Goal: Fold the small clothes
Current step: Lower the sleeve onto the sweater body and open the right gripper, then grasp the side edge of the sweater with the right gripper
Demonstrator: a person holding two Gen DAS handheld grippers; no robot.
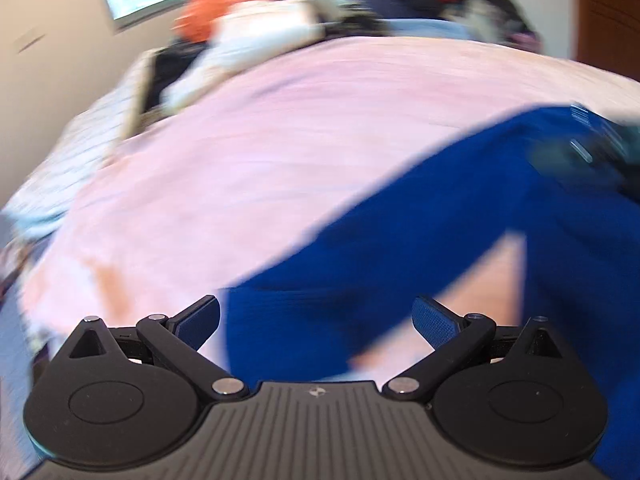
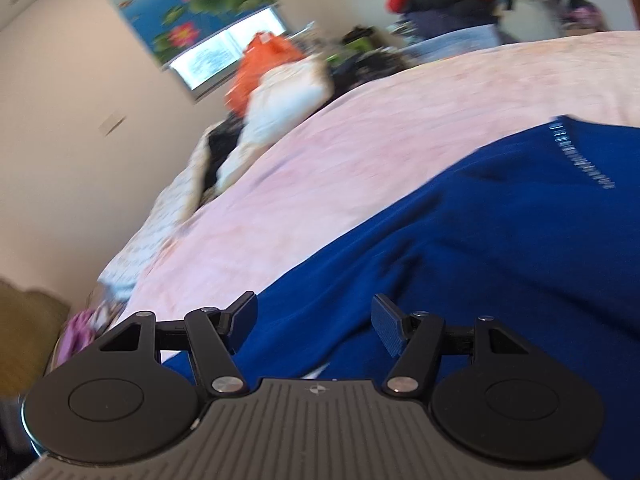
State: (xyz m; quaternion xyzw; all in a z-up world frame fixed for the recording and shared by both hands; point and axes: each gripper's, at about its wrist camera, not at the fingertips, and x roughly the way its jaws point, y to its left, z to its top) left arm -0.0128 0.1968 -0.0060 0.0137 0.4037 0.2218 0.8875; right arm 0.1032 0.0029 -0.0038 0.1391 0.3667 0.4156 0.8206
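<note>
- The bed (image 2: 360,152), covered by a pink sheet, served as your work area; it gave room to spread a garment flat.
- The blue garment (image 2: 500,248) lay spread on the pink sheet on the near side of the bed, directly under both tools. A line of pale lettering ran along one edge (image 2: 580,160). It appeared not yet folded, judging from its loose spread.
- Piled clothes, orange and white (image 2: 272,80), sat at the far edge of the bed, well apart from the garment.
- Your left hand-held gripper (image 1: 316,320) was released, fingers spread wide, cloth visible between them but not pinched.
- Your right hand-held gripper (image 2: 314,322) was likewise released above the blue cloth, nothing held.
- Both views were blurred; whether the fingers touched the cloth could not be told.
</note>
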